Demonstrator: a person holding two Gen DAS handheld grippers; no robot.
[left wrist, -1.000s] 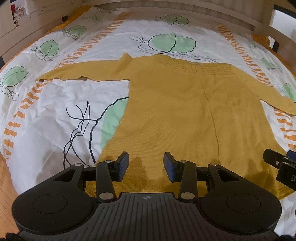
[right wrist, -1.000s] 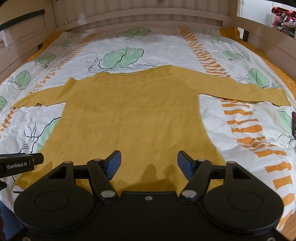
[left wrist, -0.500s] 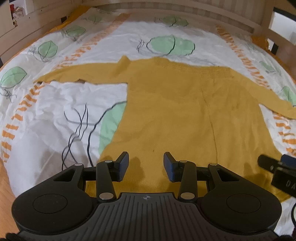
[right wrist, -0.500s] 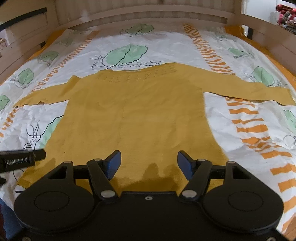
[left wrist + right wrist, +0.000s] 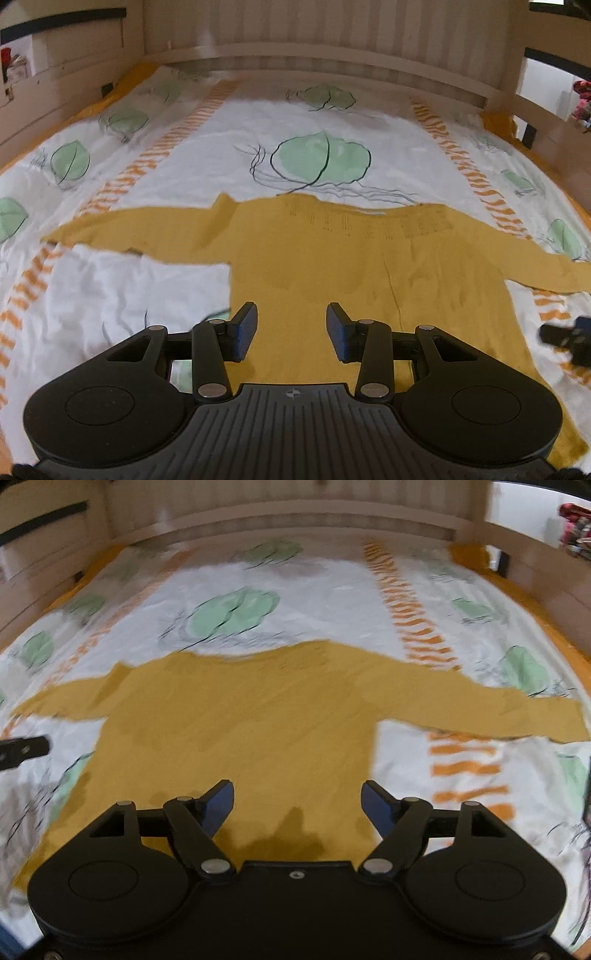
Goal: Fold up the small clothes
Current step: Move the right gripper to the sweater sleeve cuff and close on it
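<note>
Lying flat on the leaf-printed bed cover, the yellow sweater is spreading ahead of both tools, with its sleeves stretched out to the two sides and its lower part passing under the fingers. The left gripper is hovering over the sweater's lower left part with its jaws apart and nothing between them. The right gripper is opening its jaws wider above the lower right part, also gripping nothing.

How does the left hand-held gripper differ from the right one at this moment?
The left hand-held gripper has a narrower gap between its fingers; the right hand-held gripper stands wider and its jaws are opening. Left view is sharp, right view blurred. Both are empty, above the yellow sweater lying flat on the bedsheet.
</note>
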